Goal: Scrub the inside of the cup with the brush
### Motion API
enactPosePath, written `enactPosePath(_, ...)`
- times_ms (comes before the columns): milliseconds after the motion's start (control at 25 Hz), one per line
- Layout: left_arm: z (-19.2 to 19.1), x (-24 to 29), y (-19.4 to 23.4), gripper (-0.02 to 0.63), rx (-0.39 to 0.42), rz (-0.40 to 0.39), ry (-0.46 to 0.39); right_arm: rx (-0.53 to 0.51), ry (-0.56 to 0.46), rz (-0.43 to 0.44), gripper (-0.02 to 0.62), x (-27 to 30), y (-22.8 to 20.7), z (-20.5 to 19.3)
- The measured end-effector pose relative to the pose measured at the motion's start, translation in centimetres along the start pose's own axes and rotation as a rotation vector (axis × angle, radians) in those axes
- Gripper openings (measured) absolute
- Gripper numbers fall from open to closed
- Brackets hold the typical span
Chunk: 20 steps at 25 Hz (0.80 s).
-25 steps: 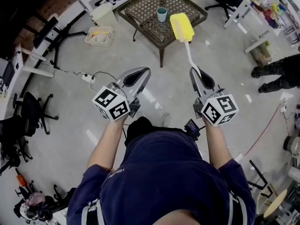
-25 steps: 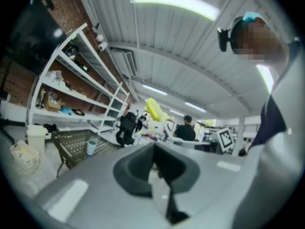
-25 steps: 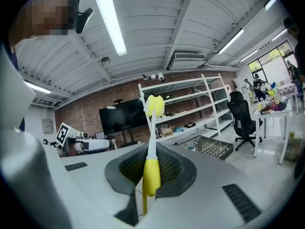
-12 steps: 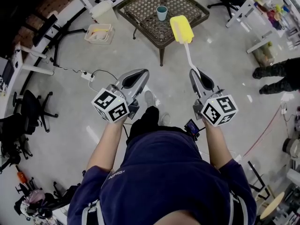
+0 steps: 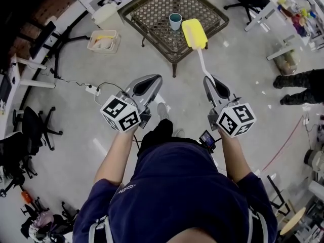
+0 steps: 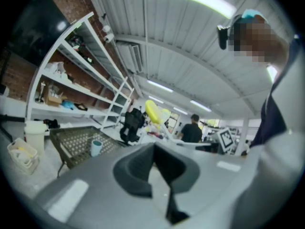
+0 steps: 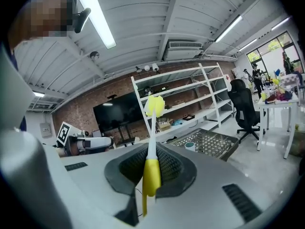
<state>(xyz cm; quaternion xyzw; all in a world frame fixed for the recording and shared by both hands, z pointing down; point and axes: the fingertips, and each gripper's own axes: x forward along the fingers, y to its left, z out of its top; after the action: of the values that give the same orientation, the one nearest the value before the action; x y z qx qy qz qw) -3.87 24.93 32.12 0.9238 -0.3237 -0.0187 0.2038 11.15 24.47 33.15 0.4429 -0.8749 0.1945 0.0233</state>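
Note:
A teal cup [image 5: 175, 21] stands upright on a dark lattice-top table [image 5: 152, 15] ahead of me; it also shows in the left gripper view as the cup [image 6: 96, 148] and in the right gripper view as the cup [image 7: 190, 146]. My right gripper [image 5: 210, 80] is shut on the handle of a brush [image 5: 194, 33] with a yellow sponge head, which points toward the table. In the right gripper view the brush [image 7: 151, 171] stands up between the jaws. My left gripper [image 5: 147, 83] is shut with nothing in it, held level beside the right one, well short of the table.
A white bin [image 5: 106, 14] and a crate [image 5: 103, 41] sit left of the table. A power strip with cable [image 5: 93, 89] lies on the floor. Office chairs [image 5: 30, 125] stand at left, desks [image 5: 283, 14] at right, and a person's legs [image 5: 298, 82] at far right.
Both grippers have moved forward toward the table together, and the brush head now overlaps the table's near right edge. Jaws are unchanged.

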Motion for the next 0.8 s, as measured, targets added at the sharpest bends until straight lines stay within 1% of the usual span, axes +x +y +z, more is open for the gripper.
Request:
enactPosePath(200,1.4,1.9,4.7,0.003,-0.016,-0.006,0.012,0.01,0.016,-0.004,0.032,4.7,-1.3,0.8)
enactPosePath(520,3.8,3.9,11.9,0.003,-0.027,-0.027,0.03,0.014,0.014,-0.035,0.032,11.6,-2.7,2.6)
enactPosePath(800,4.4,5.6,15.6,0.003,-0.033,-0.057,0.054,0.02,0.009,-0.069,0.032,15.2,-3.8,3.6)
